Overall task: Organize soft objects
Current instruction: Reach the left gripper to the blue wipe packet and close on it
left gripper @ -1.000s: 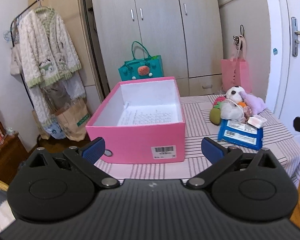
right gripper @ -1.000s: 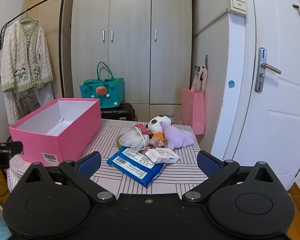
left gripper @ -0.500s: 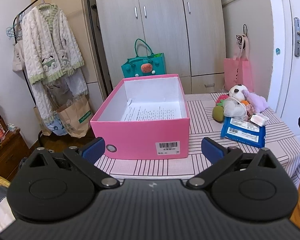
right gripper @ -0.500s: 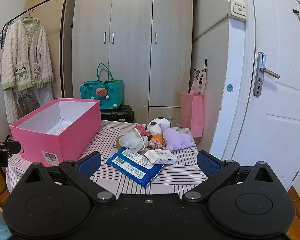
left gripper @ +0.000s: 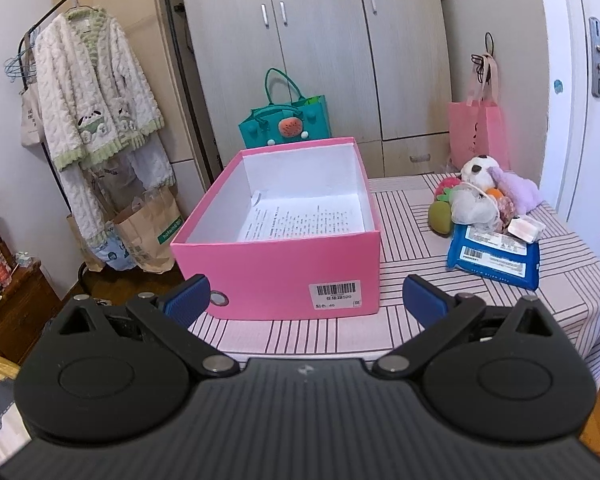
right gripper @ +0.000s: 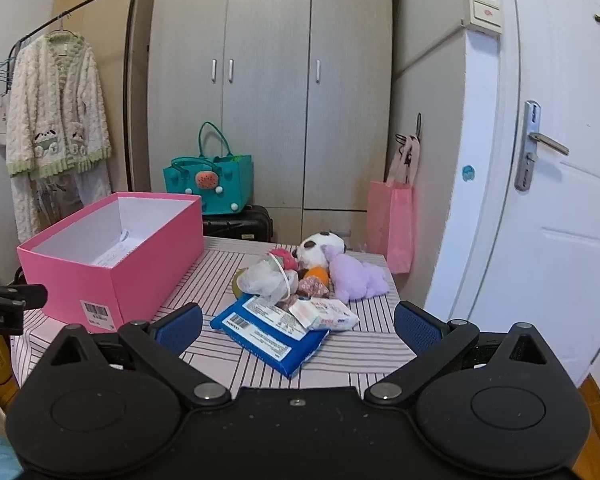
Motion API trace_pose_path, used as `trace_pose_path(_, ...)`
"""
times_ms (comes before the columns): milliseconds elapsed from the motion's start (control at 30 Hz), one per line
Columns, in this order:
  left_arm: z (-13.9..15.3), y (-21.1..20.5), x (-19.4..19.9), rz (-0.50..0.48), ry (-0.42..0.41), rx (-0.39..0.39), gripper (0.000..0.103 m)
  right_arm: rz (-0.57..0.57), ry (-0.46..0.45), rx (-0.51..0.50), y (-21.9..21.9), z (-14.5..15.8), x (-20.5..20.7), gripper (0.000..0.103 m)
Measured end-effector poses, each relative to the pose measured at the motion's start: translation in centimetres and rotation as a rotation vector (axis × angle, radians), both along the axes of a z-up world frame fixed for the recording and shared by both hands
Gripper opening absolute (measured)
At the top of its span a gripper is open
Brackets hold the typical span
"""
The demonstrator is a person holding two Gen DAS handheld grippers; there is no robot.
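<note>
Two grippers, left and right, jaws apart; one pink box left, one toy pile right.

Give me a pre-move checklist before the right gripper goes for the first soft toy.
1. Right gripper open, holding nothing: ok.
2. Left gripper open, holding nothing: ok.
3. Pink box lid off, only a printed sheet inside: ok.
4. Purple plush exposed at the pile's edge: ok.
5. Panda plush free to lift: not ok, other toys lean on it.
6. Blue wipes pack clear of the approach: not ok, lies in front.
</note>
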State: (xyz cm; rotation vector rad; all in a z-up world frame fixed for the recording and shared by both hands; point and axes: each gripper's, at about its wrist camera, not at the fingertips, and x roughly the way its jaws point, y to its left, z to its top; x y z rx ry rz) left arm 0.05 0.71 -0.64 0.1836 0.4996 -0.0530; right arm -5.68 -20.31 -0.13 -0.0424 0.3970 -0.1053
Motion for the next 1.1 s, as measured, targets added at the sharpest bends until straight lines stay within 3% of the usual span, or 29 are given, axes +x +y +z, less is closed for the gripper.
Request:
trace_pose_path(200, 0.6, -1.4, 1.7, -0.053, 0.007, 0.017, 0.103, 0.028, -0.019, -0.012, -0.9, -0.7, 1.5, 0.103)
trace_pose_path(367, 1.0, -3.9, 4.0, -0.159, 0.039, 0.011, 0.103, 0.104, -0.087, 0.039, -2.7, -2.6, 2.7, 0.103)
trace_pose_path(600, -1.2, -7.8, 8.8, -0.330, 0.204, -0.104, 0.103, 0.098, 0.012, 0.019, -4.0, -5.5, 6.2, 0.103)
trace_pose_path(767, -2.1, -9.2, 10.3, -0.421, 0.222, -0.182, 0.103, 0.146, 0.044, 0.029, -5.0, -8.1, 7.4, 0.102)
trace_pose_path(967, -3.1, -11.6, 12.3, -0.394, 0.203, -0.127, 0.103, 0.197, 0.083, 0.039, -5.3, -10.2, 9.0, 0.099)
trace_pose_path(1100, -4.2, -12.6, 13.4, -0.426, 0.214, -0.110, 0.103, 0.207, 0.112, 0.091, -5.7, -11.0, 10.5, 0.098)
